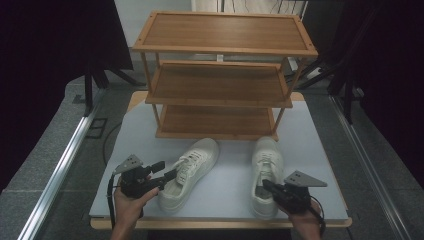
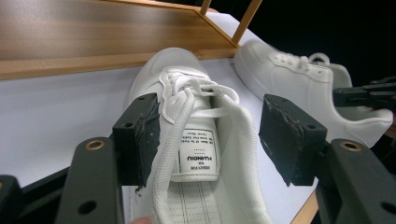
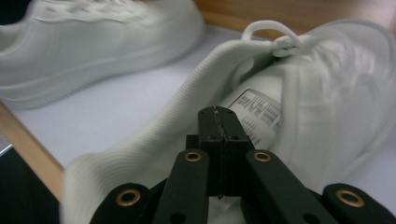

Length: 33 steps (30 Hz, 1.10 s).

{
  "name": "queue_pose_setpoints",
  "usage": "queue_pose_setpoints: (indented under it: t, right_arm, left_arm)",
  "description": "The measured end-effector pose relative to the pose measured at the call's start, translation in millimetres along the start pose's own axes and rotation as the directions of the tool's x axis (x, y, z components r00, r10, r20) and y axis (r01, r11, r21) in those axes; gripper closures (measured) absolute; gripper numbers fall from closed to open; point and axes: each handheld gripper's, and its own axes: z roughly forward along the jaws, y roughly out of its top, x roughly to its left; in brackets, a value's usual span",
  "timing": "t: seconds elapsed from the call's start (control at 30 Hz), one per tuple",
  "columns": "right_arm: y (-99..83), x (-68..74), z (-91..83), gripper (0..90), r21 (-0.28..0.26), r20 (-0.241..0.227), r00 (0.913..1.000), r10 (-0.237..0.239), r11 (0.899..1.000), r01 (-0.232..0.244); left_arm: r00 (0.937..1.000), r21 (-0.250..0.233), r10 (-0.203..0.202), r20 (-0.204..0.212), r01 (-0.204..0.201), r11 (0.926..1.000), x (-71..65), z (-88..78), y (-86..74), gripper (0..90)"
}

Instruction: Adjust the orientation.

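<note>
Left gripper [image 1: 167,175] jaws spread astride left shoe [image 1: 192,170]; right gripper [image 1: 267,186] jaws pressed together, over right shoe [image 1: 266,165].

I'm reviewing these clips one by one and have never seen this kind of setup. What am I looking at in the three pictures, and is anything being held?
No robot here: a person holds a hand-held two-jaw tool in each hand, and each tool carries its own camera. The high view looks down on a white table from the person's side. On it stand a three-tier wooden shoe rack and, in front of it, two white sneakers.

The left tool is at the left sneaker. Its own view looks along two black jaws that stand wide open on either side of that shoe's tongue and laces, not pressing on them.

The right tool is at the heel opening of the right sneaker. Its view shows the jaws shut together with nothing between them, just in front of the shoe's collar. So neither shoe is gripped yet.
</note>
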Motion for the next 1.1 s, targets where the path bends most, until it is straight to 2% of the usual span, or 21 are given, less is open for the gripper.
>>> queue_pose_setpoints:
  t: [0.03,0.07,0.1,0.13,0.2,0.23,0.27,0.3,0.33,0.37,0.4,0.43,0.47,0.5,0.53,0.6,0.67,0.73,0.87,0.93,1.1]
  right_arm:
    - [-3.2,-7.3,-2.3,89.7,0.006,-0.001,0.9999,0.015,1.000,-0.015]
    - [-5.6,-14.2,-4.4,89.2,0.001,-0.045,0.9975,0.054,0.999,-0.054]
    - [-5.9,-16.0,-5.4,89.1,-0.003,-0.063,0.9957,0.068,0.998,-0.069]
    - [-4.9,-15.3,-6.4,88.6,-0.008,-0.059,0.9962,0.064,0.998,-0.065]
    - [1.4,-5.5,-10.5,88.1,-0.019,0.002,0.9999,0.014,1.000,-0.014]
    - [4.3,-1.0,-13.3,88.2,-0.031,0.012,0.9999,0.001,1.000,0.000]
    - [12.7,12.6,-22.1,88.7,-0.072,0.033,0.9987,-0.039,0.997,0.042]
    - [16.3,20.1,-25.6,89.0,-0.092,0.035,0.9977,-0.059,0.994,0.062]
    - [16.3,20.1,-25.6,89.0,-0.092,0.035,0.9977,-0.059,0.994,0.062]
    - [18.9,28.2,-27.7,89.3,-0.107,0.030,0.9964,-0.079,0.991,0.082]
    - [21.2,45.5,-26.0,89.5,-0.112,0.017,0.9921,-0.124,0.986,0.126]
    - [21.2,45.5,-26.0,89.5,-0.112,0.017,0.9921,-0.124,0.986,0.126]
    - [20.7,55.1,-20.9,89.5,-0.092,0.002,0.9886,-0.150,0.984,0.150]
    - [17.7,66.2,-10.7,89.6,-0.050,0.002,0.9818,-0.190,0.981,0.190]
    - [17.7,66.2,-10.7,89.6,-0.050,0.002,0.9818,-0.190,0.981,0.190]
    - [11.5,73.2,0.4,89.7,-0.006,0.019,0.9776,-0.210,0.978,0.210]
    - [4.7,73.6,8.0,89.8,0.026,0.020,0.9794,-0.201,0.979,0.200]
    - [0.7,72.8,9.7,89.8,0.029,0.015,0.9809,-0.194,0.981,0.194]
    - [-2.5,75.0,8.8,89.9,0.051,0.027,0.9778,-0.208,0.977,0.206]
    - [-4.0,73.8,5.7,89.9,0.056,0.030,0.9777,-0.208,0.977,0.206]
    - [-10.7,63.6,-8.6,89.9,0.058,0.036,0.9838,-0.176,0.983,0.174]
  left_arm:
    - [1.0000,0.002,0.000,0.003,0.000,1.0000,0.1,-0.1,0.1,38.2]
    - [1.0000,0.002,0.000,0.005,0.000,1.0000,0.1,0.0,0.1,38.2]
    - [1.0000,0.003,0.001,0.006,-0.001,1.0000,0.1,0.2,0.0,38.2]
    - [1.0000,0.005,0.002,0.007,-0.002,1.0000,0.0,0.4,-0.1,38.3]
    - [0.9999,0.007,0.001,0.011,-0.001,1.0000,0.1,0.7,-0.3,38.3]
    - [0.9999,0.007,-0.001,0.012,0.000,1.0000,0.2,0.8,-0.3,38.3]
    - [0.9999,0.006,-0.002,0.014,0.002,1.0000,0.2,0.9,-0.3,38.3]
    - [0.9999,0.006,-0.002,0.015,0.002,1.0000,0.3,1.2,-0.2,38.3]
    - [0.9999,0.006,-0.003,0.017,0.003,1.0000,0.3,1.7,-0.3,38.3]
    - [0.9998,0.009,-0.004,0.019,0.004,1.0000,0.1,2.3,-0.5,38.3]
    - [0.9998,0.012,-0.004,0.020,0.003,0.9999,-0.1,3.5,-0.9,38.3]
    - [0.9998,0.019,-0.003,0.022,0.002,0.9998,-0.5,4.9,-1.5,38.3]
    - [0.9997,0.023,-0.002,0.023,0.001,0.9997,-0.7,5.5,-1.8,38.3]
    - [0.9997,0.027,-0.002,0.026,0.001,0.9996,-1.2,6.3,-2.1,38.2]
    - [0.9997,0.029,-0.001,0.025,0.000,0.9996,-1.7,6.6,-2.1,38.2]
    - [0.9997,0.028,-0.003,0.025,0.003,0.9996,-1.9,6.6,-1.8,38.2]
    - [0.9997,0.027,-0.002,0.023,0.001,0.9996,-1.6,6.0,-1.5,38.2]
    - [0.9998,0.026,-0.006,0.020,0.005,0.9996,-0.3,6.1,-1.9,38.2]
    - [0.9997,0.031,-0.013,0.021,0.012,0.9994,1.4,6.3,-2.8,38.2]
    - [0.9997,0.026,-0.016,0.021,0.015,0.9995,1.7,4.7,-2.3,38.2]
    - [0.9995,0.014,-0.024,0.021,0.024,0.9996,4.1,1.2,-1.2,38.3]
